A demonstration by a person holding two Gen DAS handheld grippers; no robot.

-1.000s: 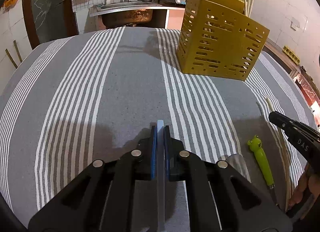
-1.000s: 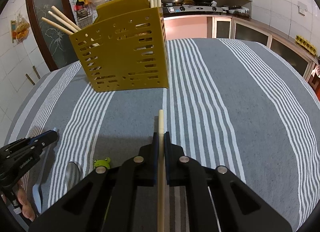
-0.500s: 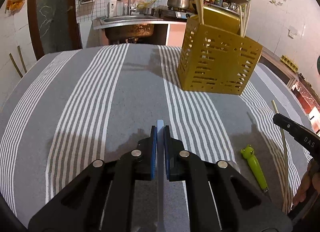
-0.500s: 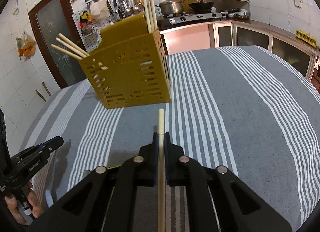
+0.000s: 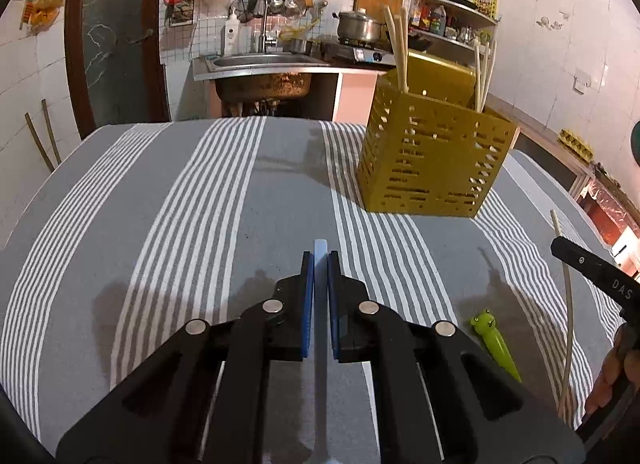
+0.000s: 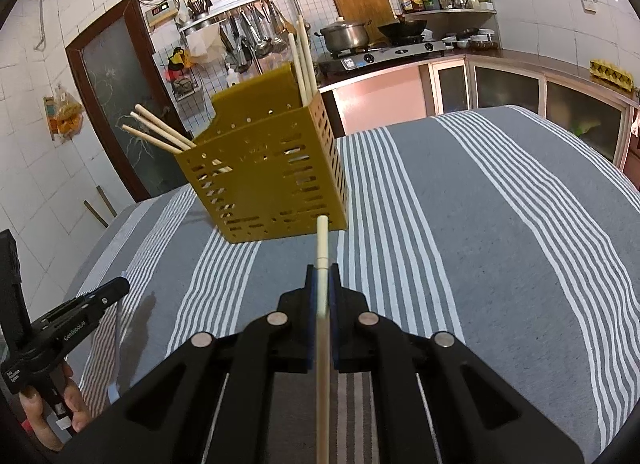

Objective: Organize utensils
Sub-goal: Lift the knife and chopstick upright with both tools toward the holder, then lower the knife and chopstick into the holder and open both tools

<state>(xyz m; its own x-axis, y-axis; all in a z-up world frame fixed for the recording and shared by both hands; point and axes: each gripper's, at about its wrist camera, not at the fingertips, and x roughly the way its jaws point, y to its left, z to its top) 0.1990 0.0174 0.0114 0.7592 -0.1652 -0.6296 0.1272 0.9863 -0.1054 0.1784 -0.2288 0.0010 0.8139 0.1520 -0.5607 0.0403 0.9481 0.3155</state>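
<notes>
My left gripper (image 5: pixel 319 261) is shut on a flat light-blue utensil handle (image 5: pixel 320 248), held above the striped cloth. In the right wrist view my right gripper (image 6: pixel 322 273) is shut on a cream chopstick (image 6: pixel 322 236) whose tip points at the yellow perforated holder (image 6: pixel 272 180). That holder (image 5: pixel 436 160) stands at the table's far side with several chopsticks (image 5: pixel 398 48) upright in it. A green frog-topped utensil (image 5: pixel 494 338) lies on the cloth between the grippers. The right gripper (image 5: pixel 560 245) and its chopstick (image 5: pixel 566 304) show at the left view's right edge.
The table (image 5: pixel 160 204) wears a grey cloth with white stripes. Behind it are a sink (image 5: pixel 260 64), a stove with a pot (image 6: pixel 346 36) and a dark door (image 6: pixel 120 104). The left gripper (image 6: pixel 120 287) and a hand (image 6: pixel 48 416) sit at the right view's lower left.
Both grippers have risen off the cloth with their utensils and tipped upward, so more of the kitchen shows. The holder now sits lower in both views.
</notes>
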